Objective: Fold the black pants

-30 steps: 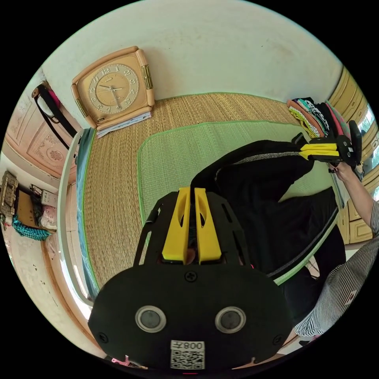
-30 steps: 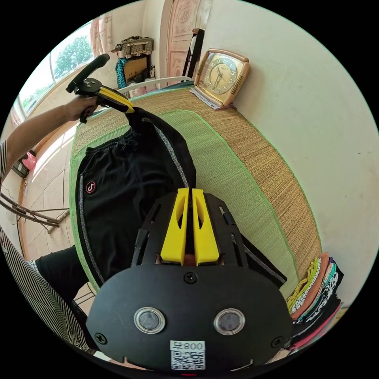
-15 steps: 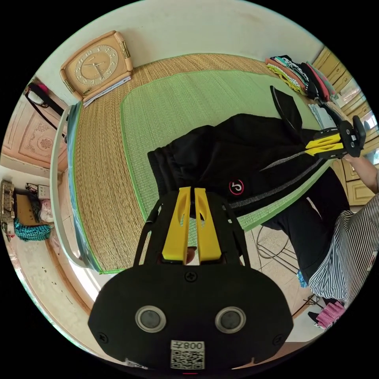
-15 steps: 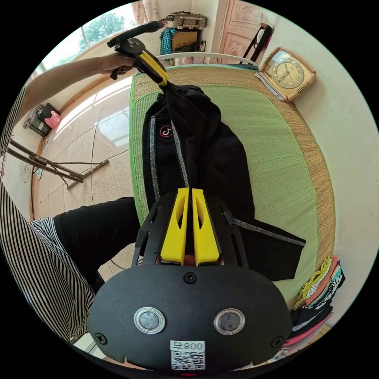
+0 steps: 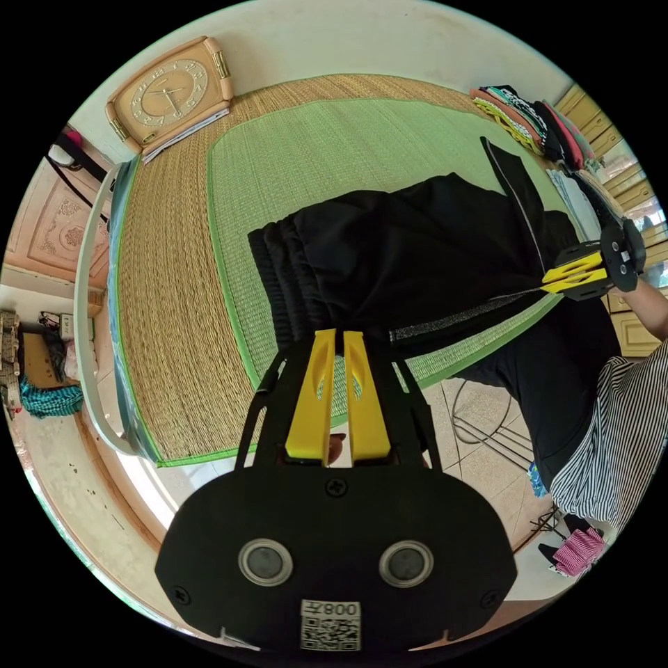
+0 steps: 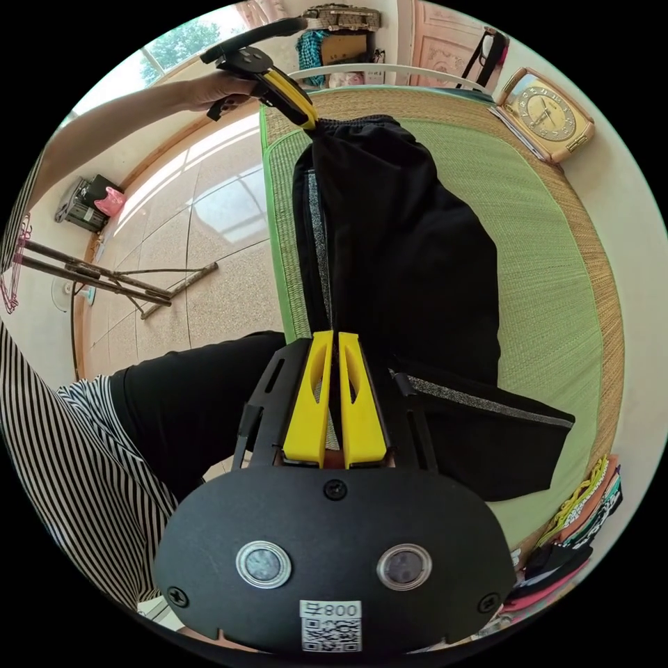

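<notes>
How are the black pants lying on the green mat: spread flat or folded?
Folded lengthwise: black pants lie one leg over the other on the green woven mat.

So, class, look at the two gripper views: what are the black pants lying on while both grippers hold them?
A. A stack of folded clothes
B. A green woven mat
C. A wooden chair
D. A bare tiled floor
B. The black pants lie spread on the green woven mat, with the left gripper shut on the waistband end and the right gripper shut on the striped side edge.
</notes>
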The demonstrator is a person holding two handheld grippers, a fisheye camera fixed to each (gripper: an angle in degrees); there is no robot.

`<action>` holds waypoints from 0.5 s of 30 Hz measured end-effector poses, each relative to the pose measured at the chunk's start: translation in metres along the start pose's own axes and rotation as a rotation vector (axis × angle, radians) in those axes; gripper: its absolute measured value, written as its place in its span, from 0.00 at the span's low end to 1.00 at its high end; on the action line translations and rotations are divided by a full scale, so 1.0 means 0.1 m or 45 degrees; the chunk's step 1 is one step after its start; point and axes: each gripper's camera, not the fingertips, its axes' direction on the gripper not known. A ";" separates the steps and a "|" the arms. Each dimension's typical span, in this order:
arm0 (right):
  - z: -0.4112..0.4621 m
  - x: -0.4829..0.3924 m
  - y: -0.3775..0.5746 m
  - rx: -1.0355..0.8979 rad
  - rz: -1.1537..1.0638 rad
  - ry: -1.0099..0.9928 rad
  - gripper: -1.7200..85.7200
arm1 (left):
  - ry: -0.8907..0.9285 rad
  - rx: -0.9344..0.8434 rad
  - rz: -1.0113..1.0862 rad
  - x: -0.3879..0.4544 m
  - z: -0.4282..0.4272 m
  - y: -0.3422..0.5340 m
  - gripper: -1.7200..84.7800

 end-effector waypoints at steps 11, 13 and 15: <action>0.26 0.13 -0.06 -0.050 0.004 -0.046 0.03 | 0.003 -0.004 -0.037 0.08 0.29 0.31 0.03; 0.26 0.15 -0.06 -0.046 0.006 -0.038 0.03 | 0.011 0.017 -0.053 0.08 0.29 0.37 0.03; 0.26 0.15 -0.06 -0.047 0.001 -0.023 0.03 | 0.016 0.032 -0.069 0.07 0.29 0.48 0.03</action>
